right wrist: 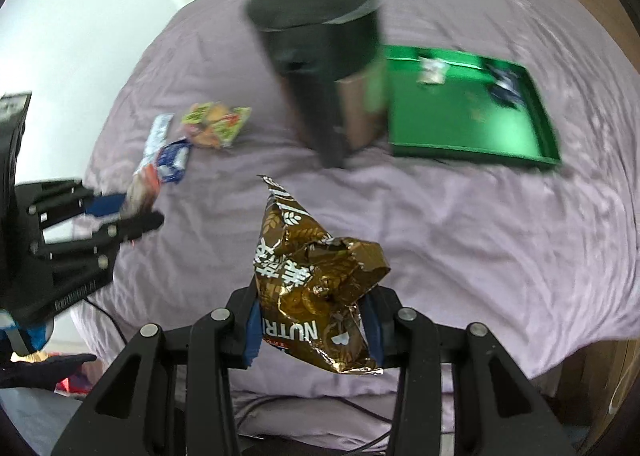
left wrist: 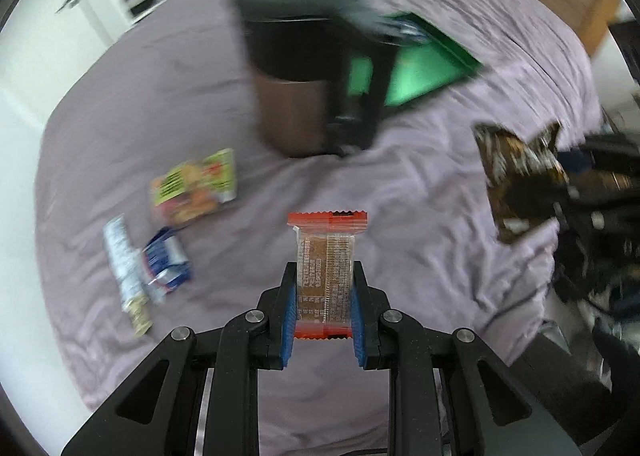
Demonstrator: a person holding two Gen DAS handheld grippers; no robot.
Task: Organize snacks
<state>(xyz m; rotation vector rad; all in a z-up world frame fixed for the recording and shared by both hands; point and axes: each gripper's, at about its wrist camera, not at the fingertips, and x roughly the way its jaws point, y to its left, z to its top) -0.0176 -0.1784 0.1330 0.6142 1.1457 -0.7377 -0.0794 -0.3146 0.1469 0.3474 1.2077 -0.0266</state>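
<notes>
The left tool (left wrist: pixel 324 276) grips a small snack bar (left wrist: pixel 325 252) in clear wrap with red ends, its blue pads pressed on the bar's two long sides; the bar sticks out past the tips, above the purple bed (left wrist: pixel 420 216). The right tool (right wrist: pixel 314 306) is closed on a crumpled gold bag (right wrist: pixel 312 280), pinched low between its pads, with most of the bag bunching up and forward beyond the fingers.

On the bed beyond both tools stands a dark bin (right wrist: pixel 320 56), blurred, and just to its right lies a green tray (right wrist: pixel 472 120) holding two small packets. To the bin's left, well apart from the tray, lie a yellow-green packet (right wrist: pixel 216 122), a long white wrapper (right wrist: pixel 154 144) and a blue-white pack (right wrist: pixel 174 160), the last two touching.
</notes>
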